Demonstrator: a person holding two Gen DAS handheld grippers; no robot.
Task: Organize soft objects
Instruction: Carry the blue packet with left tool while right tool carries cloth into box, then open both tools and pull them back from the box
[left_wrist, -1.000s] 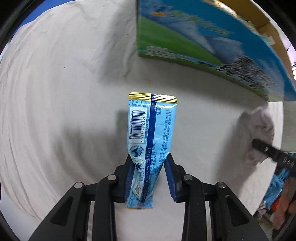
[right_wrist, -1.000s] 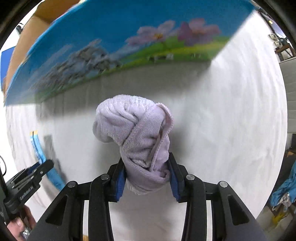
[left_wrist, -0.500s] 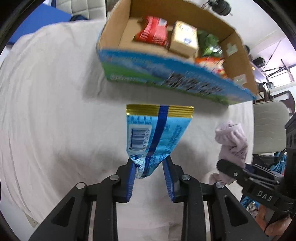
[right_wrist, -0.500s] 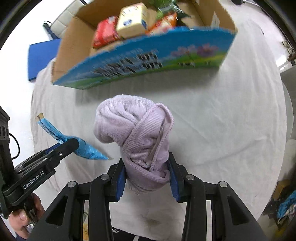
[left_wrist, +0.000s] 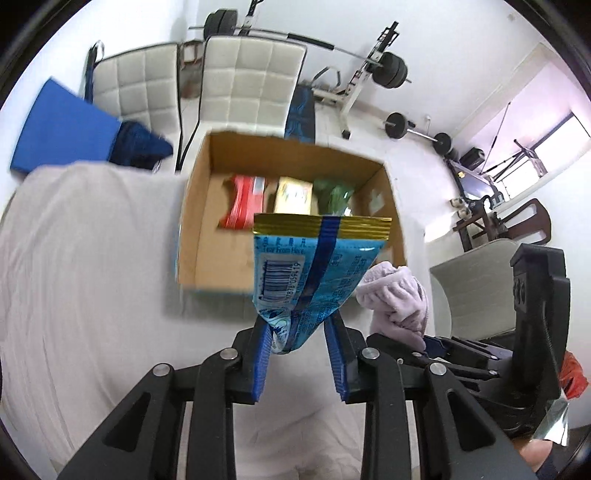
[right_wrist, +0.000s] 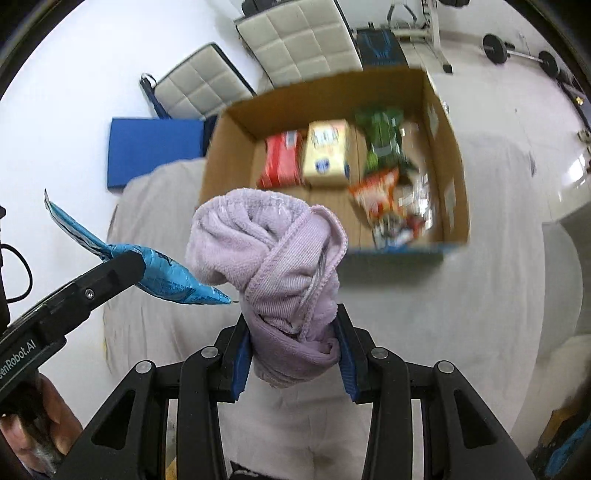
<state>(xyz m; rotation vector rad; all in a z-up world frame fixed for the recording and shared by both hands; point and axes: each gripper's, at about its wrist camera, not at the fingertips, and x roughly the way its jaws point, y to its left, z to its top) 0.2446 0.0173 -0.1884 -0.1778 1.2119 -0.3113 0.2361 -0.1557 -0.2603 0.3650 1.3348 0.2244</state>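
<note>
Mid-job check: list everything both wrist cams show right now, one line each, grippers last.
blue snack packet: 1, light blue with gold top seal, held in the air short of the box
lilac towel: 1, pale purple, bunched, held in the air
cardboard box: 1, brown with blue outside, open, on the white cloth
red packet: 1, in box
yellow packet: 1, in box
green bag: 1, in box
orange snack bag: 1, in box
white cloth: 1, covering the surface
white chairs: 2, behind box
left gripper: black, blue pads
right gripper: black, blue pads
</note>
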